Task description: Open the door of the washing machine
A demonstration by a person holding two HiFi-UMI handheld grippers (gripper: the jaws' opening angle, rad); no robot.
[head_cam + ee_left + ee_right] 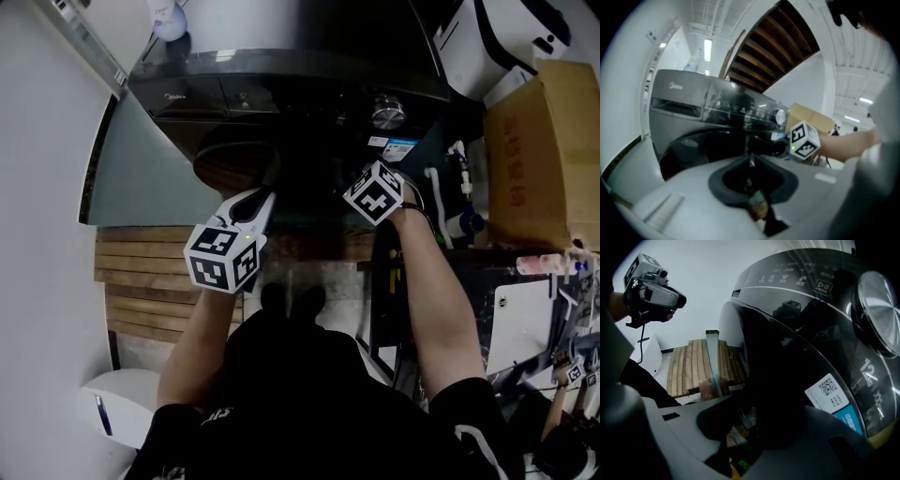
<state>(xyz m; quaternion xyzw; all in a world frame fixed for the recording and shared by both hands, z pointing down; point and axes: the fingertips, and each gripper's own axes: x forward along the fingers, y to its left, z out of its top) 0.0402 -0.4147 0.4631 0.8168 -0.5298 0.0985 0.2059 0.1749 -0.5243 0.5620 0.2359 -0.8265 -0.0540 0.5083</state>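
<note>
Black glass filled the right gripper view: the door (pixel 787 380) of the washer (pixel 281 89) was shut, and its round front sat at 12 o'clock in the head view. The right gripper (pixel 764 427) was at the door's 3 o'clock edge, just below the knob (pixel 387 112). Its jaws stood apart, with the dark rim running down between them. No pad visibly pressed on the rim, so I judged the grip not yet made. The left gripper (pixel 752 180) hung in front of the door towards 9 o'clock, jaws nearly together and nothing between them.

The step in hand looked like taking hold of the rim. To do it well, the right jaws should probably slide deeper, so that both pads cover the rim rather than only its lip. They should then close firmly before any pull. The pull would best start straight out from the washer until the latch gives, then follow the door's arc towards 9 o'clock, where the hinge probably sits. The wrist should turn with the door so the pads don't twist off. The left gripper appeared to sit in that swing path, so it would need to move aside towards 6 o'clock first.
</note>
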